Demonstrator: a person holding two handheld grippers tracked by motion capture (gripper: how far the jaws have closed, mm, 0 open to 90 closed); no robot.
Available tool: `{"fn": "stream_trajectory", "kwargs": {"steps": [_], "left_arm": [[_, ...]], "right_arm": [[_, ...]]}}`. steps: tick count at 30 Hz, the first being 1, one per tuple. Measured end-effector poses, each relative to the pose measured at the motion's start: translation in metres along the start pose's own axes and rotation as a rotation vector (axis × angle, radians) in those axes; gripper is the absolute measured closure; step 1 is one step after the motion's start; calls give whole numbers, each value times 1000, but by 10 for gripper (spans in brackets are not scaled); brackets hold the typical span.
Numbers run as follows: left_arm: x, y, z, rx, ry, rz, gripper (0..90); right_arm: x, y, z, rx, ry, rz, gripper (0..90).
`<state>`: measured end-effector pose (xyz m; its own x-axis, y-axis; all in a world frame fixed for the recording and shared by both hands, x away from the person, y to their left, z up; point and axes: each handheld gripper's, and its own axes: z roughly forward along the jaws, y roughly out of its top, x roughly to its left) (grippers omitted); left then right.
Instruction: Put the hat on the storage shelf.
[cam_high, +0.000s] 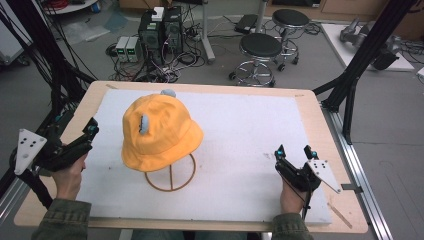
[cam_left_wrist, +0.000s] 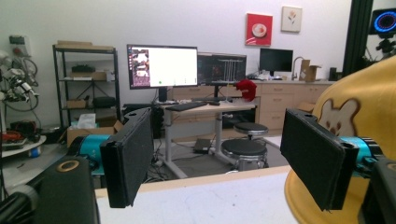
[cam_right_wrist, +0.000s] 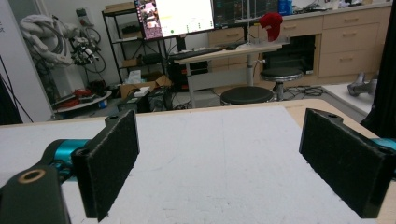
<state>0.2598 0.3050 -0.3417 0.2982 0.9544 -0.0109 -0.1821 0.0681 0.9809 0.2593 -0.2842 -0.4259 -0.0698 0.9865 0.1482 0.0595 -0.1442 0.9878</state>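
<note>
A yellow bucket hat (cam_high: 160, 132) with small grey ears sits on a wire stand (cam_high: 171, 177), left of centre on the white mat (cam_high: 250, 125). My left gripper (cam_high: 91, 131) is at the table's left edge, open, pointing toward the hat's left side and apart from it. In the left gripper view the jaws (cam_left_wrist: 224, 154) stand wide apart and the hat (cam_left_wrist: 369, 98), with a bear face patch, lies behind the right jaw. My right gripper (cam_high: 294, 150) rests open near the front right of the mat. Nothing but bare mat lies between its jaws (cam_right_wrist: 219, 158).
The wooden table (cam_high: 320, 125) shows as a border round the mat. Black frame posts (cam_high: 350, 75) rise at both sides of the table. Two stools (cam_high: 260, 50) and computer boxes (cam_high: 160, 30) with cables stand on the floor beyond the far edge.
</note>
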Motion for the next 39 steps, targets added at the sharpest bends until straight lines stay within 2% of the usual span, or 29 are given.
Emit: {"fn": "stream_trajectory", "kwargs": {"steps": [4, 14, 20, 26, 31, 39], "left_arm": [[0, -8, 0, 4, 17, 1, 259], [7, -33, -5, 60, 49, -7, 257], [11, -49, -7, 93, 67, -28, 256], [13, -65, -11, 135, 90, -18, 253], [15, -76, -16, 172, 101, 2, 248], [15, -89, -23, 223, 112, 11, 246]], "right_arm": [[0, 0, 0, 3, 1, 2, 109], [1, -1, 1, 11, 6, 7, 109], [1, -1, 1, 13, 7, 8, 109], [1, -1, 1, 12, 8, 10, 109], [0, -1, 1, 15, 11, 15, 109], [0, -1, 1, 21, 17, 22, 109]]}}
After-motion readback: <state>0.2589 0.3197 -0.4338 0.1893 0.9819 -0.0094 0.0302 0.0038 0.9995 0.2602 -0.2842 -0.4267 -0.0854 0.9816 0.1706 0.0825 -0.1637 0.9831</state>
